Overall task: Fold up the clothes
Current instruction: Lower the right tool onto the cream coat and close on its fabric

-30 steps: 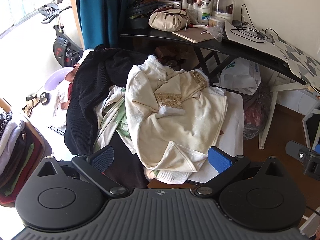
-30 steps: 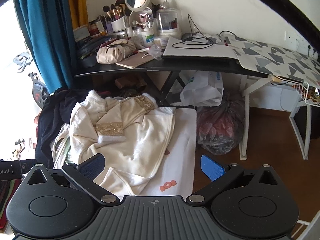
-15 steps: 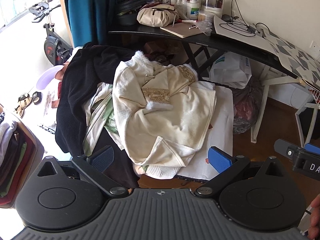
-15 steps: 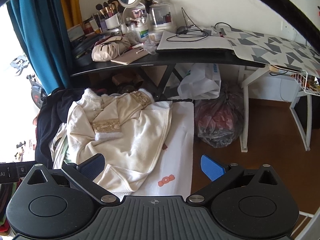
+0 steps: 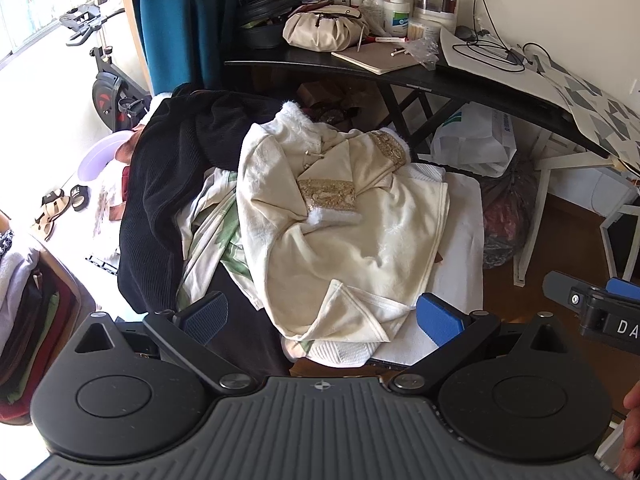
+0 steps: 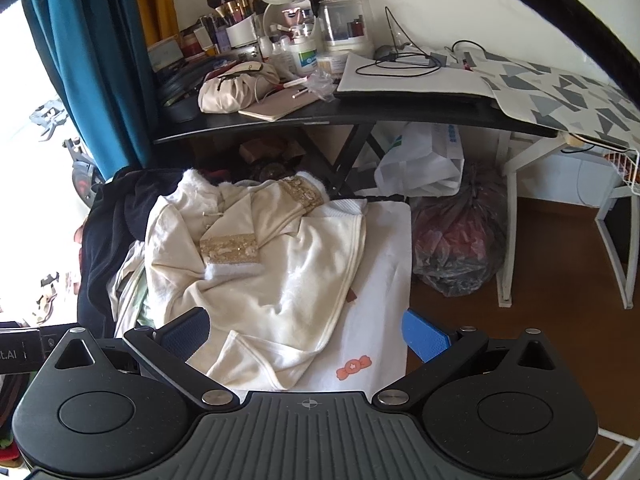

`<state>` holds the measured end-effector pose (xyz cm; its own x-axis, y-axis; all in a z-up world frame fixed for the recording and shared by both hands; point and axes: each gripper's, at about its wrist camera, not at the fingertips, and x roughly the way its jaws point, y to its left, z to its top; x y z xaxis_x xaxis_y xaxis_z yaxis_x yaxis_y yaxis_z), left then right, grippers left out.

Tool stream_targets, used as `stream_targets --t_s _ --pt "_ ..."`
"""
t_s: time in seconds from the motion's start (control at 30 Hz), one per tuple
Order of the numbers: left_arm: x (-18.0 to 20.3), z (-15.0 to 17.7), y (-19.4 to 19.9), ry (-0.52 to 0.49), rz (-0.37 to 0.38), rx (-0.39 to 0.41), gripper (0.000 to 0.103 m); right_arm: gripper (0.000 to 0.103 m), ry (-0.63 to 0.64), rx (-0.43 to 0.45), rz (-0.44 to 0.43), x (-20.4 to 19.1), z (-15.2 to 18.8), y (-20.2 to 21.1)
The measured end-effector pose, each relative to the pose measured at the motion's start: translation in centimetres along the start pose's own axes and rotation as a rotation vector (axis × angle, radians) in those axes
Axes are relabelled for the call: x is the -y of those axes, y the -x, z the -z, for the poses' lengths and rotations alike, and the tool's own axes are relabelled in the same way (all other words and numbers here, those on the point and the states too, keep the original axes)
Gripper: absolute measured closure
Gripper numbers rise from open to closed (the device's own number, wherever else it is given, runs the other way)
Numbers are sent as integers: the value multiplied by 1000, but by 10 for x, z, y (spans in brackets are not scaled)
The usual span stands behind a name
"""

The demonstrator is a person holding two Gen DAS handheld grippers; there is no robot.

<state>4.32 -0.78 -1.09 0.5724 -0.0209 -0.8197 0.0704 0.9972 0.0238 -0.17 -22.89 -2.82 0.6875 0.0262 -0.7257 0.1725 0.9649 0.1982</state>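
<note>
Both grippers, left (image 5: pixel 322 314) and right (image 6: pixel 306 334), gape empty above our plush cream robe (image 5: pixel 340 240) with gold-brocade cuffs; only the right view shows the towel's orange candy print (image 6: pixel 354 367)

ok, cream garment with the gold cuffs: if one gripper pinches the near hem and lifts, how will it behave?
Probably floppy: the cream garment lies in soft creases, so it should sag and trail. Its folded-in sleeves would likely fall open. It looks thick and fleecy, so likely heavy for a shirt, and may drag the green-print cloth beneath.
</note>
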Motion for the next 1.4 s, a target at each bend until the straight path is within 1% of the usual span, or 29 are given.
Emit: stream_targets --t_s 0.17,0.37,0.57,0.77,0.9,0.97,1.1,1.2,1.4 --pt "-10 -21 -19 -7 21 -13 0 1 10 -7 0 -14 -12 -16" --pt "-26 -51 -52 -30 51 -56 0 1 1 -51 22 -39 -31 -54" --pt "-42 -84 -82 -82 71 -65 0 1 -8 -96 47 -64 -51 -92" --pt "-62 -112 -122 -102 90 -123 0 1 9 -145 93 -93 -71 -130" --pt "-77 -126 -147 -121 97 -156 0 1 -17 -192 102 -104 -77 -154" --pt "-84 -132 -160 -118 112 -172 1 1 -35 -220 107 -109 -79 -169" --pt "-107 -145 -191 -70 115 -214 1 1 -72 -260 118 -117 -83 -195" --pt "-123 -155 -212 -41 121 -228 1 1 -99 -252 129 -119 -91 -211" --pt "-147 -176 -257 4 129 -216 1 1 -121 -187 165 -116 -113 -239"
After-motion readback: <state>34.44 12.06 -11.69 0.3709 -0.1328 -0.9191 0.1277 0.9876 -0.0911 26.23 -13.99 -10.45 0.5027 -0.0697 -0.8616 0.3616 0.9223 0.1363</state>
